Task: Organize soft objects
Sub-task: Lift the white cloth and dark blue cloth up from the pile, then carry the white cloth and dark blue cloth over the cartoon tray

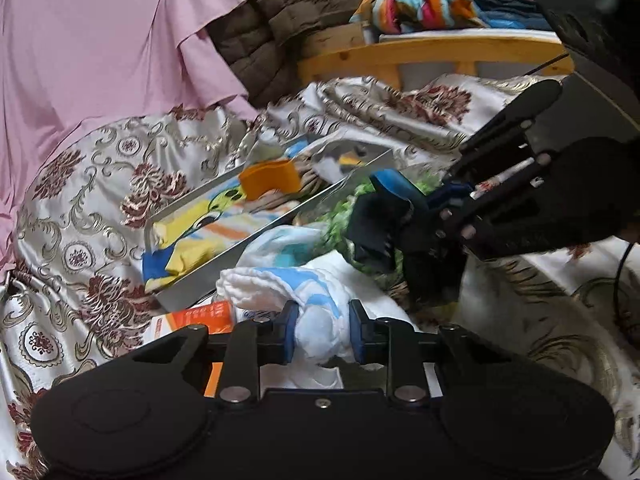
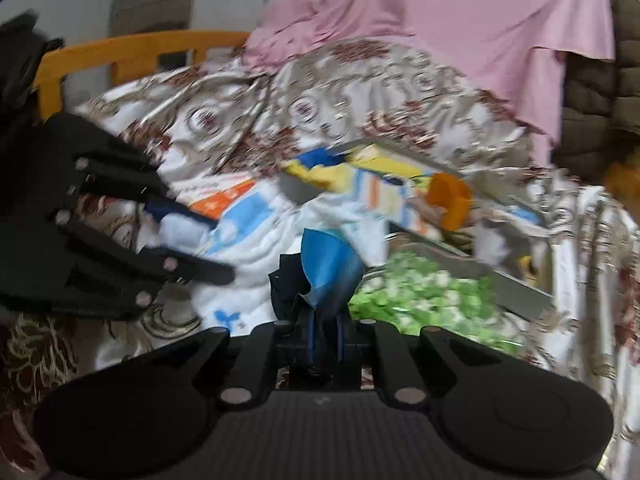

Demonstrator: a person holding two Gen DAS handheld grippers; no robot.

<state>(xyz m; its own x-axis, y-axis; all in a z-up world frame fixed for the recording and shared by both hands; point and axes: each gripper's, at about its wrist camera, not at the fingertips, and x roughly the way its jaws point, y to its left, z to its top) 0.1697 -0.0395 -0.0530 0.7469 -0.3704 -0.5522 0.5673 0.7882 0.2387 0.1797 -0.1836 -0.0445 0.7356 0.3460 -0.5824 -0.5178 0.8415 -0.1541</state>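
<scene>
My left gripper (image 1: 323,334) is shut on a bunched white cloth with light blue print (image 1: 320,300), low over the bed. It also shows at the left of the right wrist view (image 2: 188,240), pinching the same cloth (image 2: 256,236). My right gripper (image 2: 326,336) is shut on a blue and dark navy cloth (image 2: 326,268), held up off the bed. In the left wrist view the right gripper (image 1: 416,208) comes in from the right with that blue cloth (image 1: 384,204). A shallow grey tray (image 1: 200,280) holds yellow and blue cloths (image 1: 200,224) and an orange piece (image 1: 270,176).
A green and white cloth (image 2: 424,292) lies under the tray's near edge. An orange and white box (image 1: 200,316) lies by my left gripper. The bed has a floral cover (image 1: 80,208), pink fabric (image 1: 100,40), a brown quilted jacket (image 1: 280,8) and a wooden headboard (image 1: 420,56).
</scene>
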